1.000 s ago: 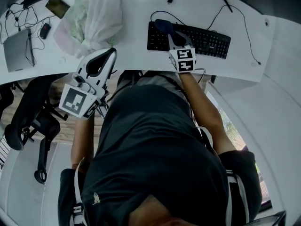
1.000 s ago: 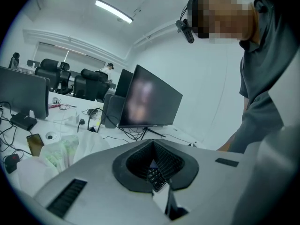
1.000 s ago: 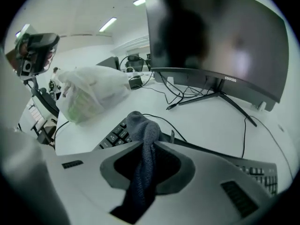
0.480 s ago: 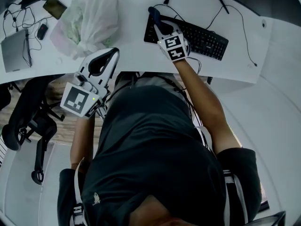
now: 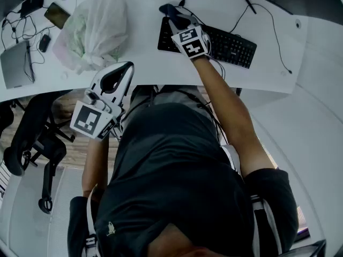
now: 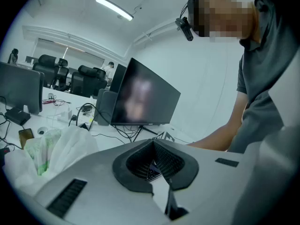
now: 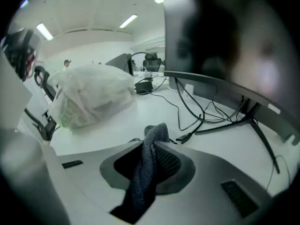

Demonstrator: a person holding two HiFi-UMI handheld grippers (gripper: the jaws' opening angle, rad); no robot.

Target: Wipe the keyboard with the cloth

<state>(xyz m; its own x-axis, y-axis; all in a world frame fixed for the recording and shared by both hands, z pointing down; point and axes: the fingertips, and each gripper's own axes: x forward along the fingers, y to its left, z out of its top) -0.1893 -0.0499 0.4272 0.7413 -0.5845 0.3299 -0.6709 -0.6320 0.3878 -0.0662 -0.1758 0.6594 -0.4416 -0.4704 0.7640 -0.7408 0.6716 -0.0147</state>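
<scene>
- two handheld grippers are working at a white desk [image 5: 144, 63].
- the right gripper [image 5: 174, 20] is clenching a dark grey cloth [image 7: 146, 170], which is bunching up between its jaws.
- that gripper and cloth are sitting over the far left corner of the black keyboard [image 5: 228, 44].
- the left gripper [image 5: 126, 68] is hovering at the desk's near edge, jaws pressed together on nothing, well apart from the keyboard.
- a white plastic bag [image 5: 94, 28] is lying left of the keyboard.

One keyboard [image 5: 228, 44], one cloth [image 7: 146, 170], one bag [image 5: 95, 28]
</scene>
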